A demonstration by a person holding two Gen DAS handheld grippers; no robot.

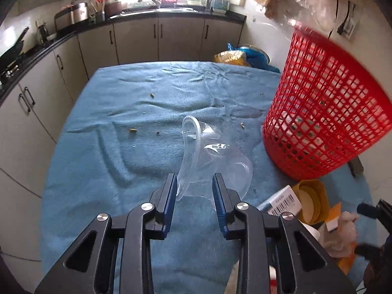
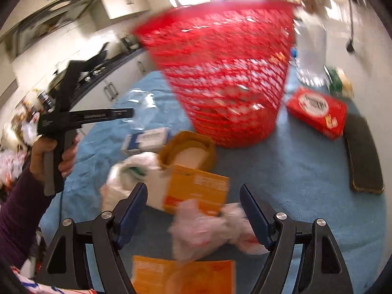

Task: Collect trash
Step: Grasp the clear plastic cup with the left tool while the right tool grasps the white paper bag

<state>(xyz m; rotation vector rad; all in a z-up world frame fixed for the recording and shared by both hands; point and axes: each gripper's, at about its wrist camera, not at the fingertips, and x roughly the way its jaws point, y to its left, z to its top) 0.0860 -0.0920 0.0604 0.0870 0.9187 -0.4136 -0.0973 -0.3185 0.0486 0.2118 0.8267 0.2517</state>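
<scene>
My left gripper [image 1: 194,183] is shut on a clear crumpled plastic container [image 1: 210,156] and holds it above the blue cloth [image 1: 110,152]. The red mesh basket [image 1: 325,107] stands to its right, also in the right wrist view [image 2: 225,73]. My right gripper [image 2: 193,196] is open, its fingers on either side of a crumpled white plastic bag [image 2: 208,227] below it. An orange box [image 2: 196,188], a brown tub [image 2: 188,149] and a white barcode box [image 2: 147,139] lie between the gripper and the basket. The left gripper shows at the left in the right wrist view [image 2: 132,113].
A red packet [image 2: 318,110] and a dark flat pad [image 2: 362,154] lie right of the basket. Small crumbs [image 1: 132,130] dot the cloth. Kitchen cabinets [image 1: 159,39] and counter surround the table. Yellow and blue bags [image 1: 242,57] sit at the far edge.
</scene>
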